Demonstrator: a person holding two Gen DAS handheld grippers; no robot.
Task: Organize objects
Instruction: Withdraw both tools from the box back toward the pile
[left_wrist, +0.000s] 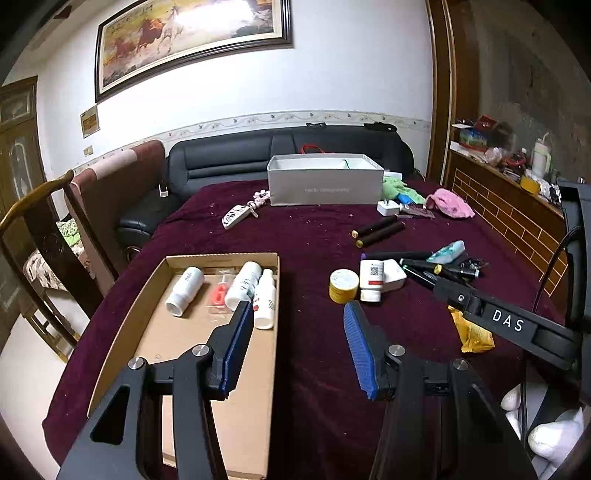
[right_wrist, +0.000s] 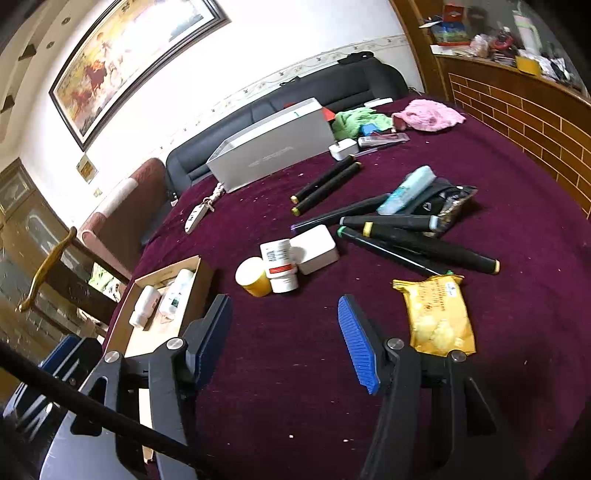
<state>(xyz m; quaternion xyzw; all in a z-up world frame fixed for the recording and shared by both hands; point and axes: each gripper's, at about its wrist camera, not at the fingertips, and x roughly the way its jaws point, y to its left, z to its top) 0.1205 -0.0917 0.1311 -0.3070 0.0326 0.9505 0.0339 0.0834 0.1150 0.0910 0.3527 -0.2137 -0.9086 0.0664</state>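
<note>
The cardboard tray (left_wrist: 155, 325), lower left in the left wrist view, already holds three white bottles (left_wrist: 186, 290). Loose on the maroon tabletop (left_wrist: 314, 236) at centre lie a yellow jar (left_wrist: 343, 286), a red-labelled white bottle (left_wrist: 371, 280) and black markers (right_wrist: 424, 243). The left gripper (left_wrist: 299, 314) and the right gripper (right_wrist: 284, 310) both stand released and empty. Seemingly between picks; next comes reaching to the jar or bottle and closing squarely across it.
</note>
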